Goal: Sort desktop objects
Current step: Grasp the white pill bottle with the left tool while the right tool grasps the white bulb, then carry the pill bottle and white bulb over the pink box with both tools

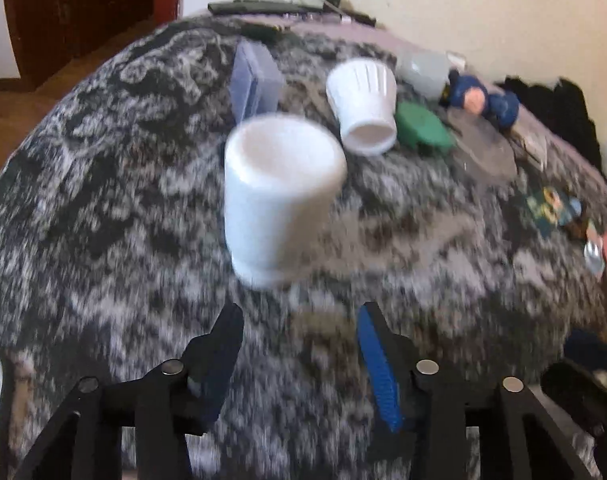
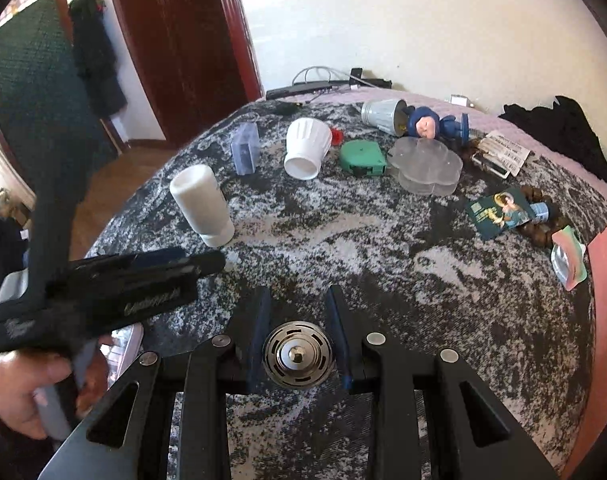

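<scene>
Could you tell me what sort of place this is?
Probably a room in a home: a wooden door in a painted wall, coats hanging beyond it, and household odds and ends like a figurine on a patterned tablecloth.
</scene>
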A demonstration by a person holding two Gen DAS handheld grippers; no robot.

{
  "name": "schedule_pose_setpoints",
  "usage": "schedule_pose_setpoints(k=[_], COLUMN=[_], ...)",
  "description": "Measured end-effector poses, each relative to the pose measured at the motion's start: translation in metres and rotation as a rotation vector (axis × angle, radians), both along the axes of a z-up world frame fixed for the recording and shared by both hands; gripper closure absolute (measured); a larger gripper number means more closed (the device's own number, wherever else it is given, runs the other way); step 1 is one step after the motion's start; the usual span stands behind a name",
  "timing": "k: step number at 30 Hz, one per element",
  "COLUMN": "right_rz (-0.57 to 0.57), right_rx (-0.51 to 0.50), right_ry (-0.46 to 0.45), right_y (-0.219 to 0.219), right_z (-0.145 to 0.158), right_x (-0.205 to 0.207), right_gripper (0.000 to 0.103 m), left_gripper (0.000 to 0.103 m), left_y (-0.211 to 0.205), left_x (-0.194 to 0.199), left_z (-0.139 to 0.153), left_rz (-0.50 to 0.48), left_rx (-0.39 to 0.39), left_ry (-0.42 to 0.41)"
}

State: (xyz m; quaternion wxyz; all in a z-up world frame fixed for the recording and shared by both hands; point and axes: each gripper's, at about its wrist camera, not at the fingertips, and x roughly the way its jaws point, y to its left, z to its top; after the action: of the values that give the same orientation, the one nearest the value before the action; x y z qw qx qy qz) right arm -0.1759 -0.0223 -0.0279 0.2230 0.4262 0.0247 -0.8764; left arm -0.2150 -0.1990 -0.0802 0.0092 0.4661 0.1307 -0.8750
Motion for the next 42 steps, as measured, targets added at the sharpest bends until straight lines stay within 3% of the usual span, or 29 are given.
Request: schedule_pose_setpoints(k=[6,7,10,17,24,34,42], right_rz=[-0.01,-0.011,-0.013,-0.024,-0.026,-0.007,-0.032], right_rx=[-0.014,-0.016,-0.017,-0.044,-0.087,-0.108,-0.129], right_ry=[-0.029,-0.035,-0.048,-0.067,-0.081,-0.027,0.038], right_y=[0.006,0.006,0.006,0.01,0.02,0.051,0.101], right_z=[-0.004,-0.006,-0.011,-0.013,-0.005,0.029,0.064], right_x=[-0.014,-0.016,-0.023,-0.029,-0.022,0.009,0.036], right_gripper=[0.072,0.072,0.072,0.072,0.072,0.072,0.072], left_gripper=[0.049,0.054,0.056,0.056,0.057,0.057,0.057], left_y=[-0.012,-0.014,-0.02,-0.009,0.005,0.031,0.089], left_x=[-0.023,-0.024,-0.029,-0.027,-0.006,0.039,0.071], left_z=[0.005,0.005,0.006,0.016,0.038,0.073,0.104], left_rz=[0.051,0.055,0.066,0.009,0.022,0.015,-0.057], left_rx=[0.0,0.003,0.012,0.018,0.011,0.001,0.02], left_ry=[0.089,0.098,0.126,0.147,0.155,0.177,0.223])
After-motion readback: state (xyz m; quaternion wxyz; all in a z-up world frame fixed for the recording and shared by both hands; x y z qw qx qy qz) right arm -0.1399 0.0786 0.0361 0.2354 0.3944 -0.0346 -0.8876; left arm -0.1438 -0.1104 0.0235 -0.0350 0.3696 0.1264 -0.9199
